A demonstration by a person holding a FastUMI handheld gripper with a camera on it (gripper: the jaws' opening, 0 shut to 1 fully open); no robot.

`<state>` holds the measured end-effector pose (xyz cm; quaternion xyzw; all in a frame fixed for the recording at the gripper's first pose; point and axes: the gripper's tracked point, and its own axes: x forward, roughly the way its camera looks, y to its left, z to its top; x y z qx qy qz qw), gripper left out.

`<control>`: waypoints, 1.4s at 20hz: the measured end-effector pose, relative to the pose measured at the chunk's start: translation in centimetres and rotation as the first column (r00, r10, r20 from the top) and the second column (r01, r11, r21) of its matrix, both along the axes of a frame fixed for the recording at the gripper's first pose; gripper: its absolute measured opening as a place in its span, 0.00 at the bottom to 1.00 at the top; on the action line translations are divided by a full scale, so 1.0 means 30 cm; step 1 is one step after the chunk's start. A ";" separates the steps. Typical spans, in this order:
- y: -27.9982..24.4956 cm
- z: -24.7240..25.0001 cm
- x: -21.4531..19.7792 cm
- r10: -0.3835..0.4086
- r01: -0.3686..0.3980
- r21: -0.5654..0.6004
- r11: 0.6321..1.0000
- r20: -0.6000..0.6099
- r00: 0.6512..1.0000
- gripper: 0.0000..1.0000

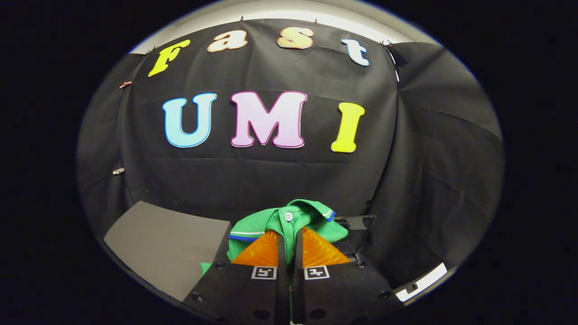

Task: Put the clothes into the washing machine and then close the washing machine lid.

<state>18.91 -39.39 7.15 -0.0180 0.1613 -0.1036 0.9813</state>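
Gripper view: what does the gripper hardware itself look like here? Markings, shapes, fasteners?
The gripper has two wedge-shaped fingers that taper to points, their faces ribbed with fine ridges. Each sits on a flat, dark, angular mount carrying a small square black-and-white fiducial tag near the finger base. Round screw heads dot the mounts. No cables or sleeve visible.

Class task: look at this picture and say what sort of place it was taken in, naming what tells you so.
Probably a staged recording booth, not a home laundry room: black cloth wall draped behind, a grey board below, and the tongs shut on a green shirt.
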 end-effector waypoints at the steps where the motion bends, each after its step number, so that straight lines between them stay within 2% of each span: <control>1: -0.038 -0.015 0.006 -0.012 0.012 0.003 1.000 -0.002 1.000 0.08; 9: -0.279 -0.238 0.065 -0.092 0.089 -0.041 0.995 -0.076 0.993 0.07; 13: -0.330 -0.410 0.080 -0.090 0.083 -0.061 0.995 -0.134 0.987 0.08; 21: -0.347 -0.770 0.080 -0.127 0.118 -0.051 0.992 -0.247 0.961 0.08; 28: -0.342 -0.968 0.078 -0.122 0.119 -0.027 0.992 -0.322 0.939 0.08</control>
